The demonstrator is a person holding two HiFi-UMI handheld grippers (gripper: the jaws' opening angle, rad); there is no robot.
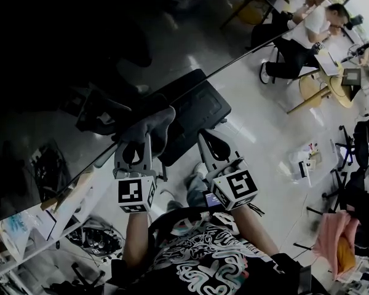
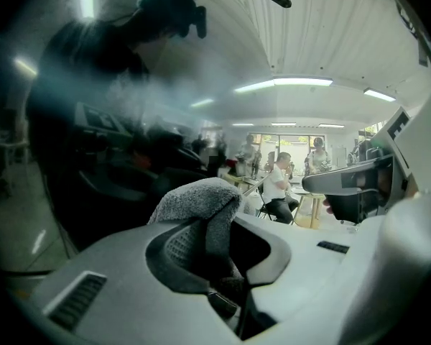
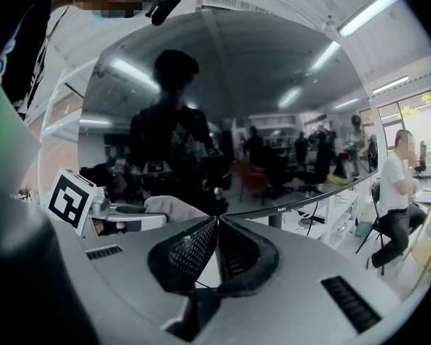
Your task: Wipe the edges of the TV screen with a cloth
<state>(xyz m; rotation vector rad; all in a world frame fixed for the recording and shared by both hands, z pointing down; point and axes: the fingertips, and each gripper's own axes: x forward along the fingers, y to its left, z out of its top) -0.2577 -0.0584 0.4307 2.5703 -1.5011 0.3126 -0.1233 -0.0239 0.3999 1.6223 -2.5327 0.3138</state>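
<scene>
The TV screen (image 1: 80, 60) is a large dark panel, and its lower edge (image 1: 234, 60) runs diagonally from lower left to upper right. My left gripper (image 1: 137, 141) is shut on a grey cloth (image 1: 152, 125), which it holds against that lower edge. In the left gripper view the cloth (image 2: 197, 196) bulges out between the jaws in front of the dark screen (image 2: 86, 149). My right gripper (image 1: 212, 141) hangs just right of it, shut and empty. In the right gripper view its tips (image 3: 217, 220) meet below the reflecting screen (image 3: 223, 106), with the cloth (image 3: 174, 208) to the left.
The TV's black stand (image 1: 197, 106) sits just behind both grippers. A cluttered desk (image 1: 31, 226) lies at lower left. People sit at a round table (image 1: 323, 82) at far right, with office chairs (image 1: 357, 140) and a pink cloth (image 1: 332, 235) nearby.
</scene>
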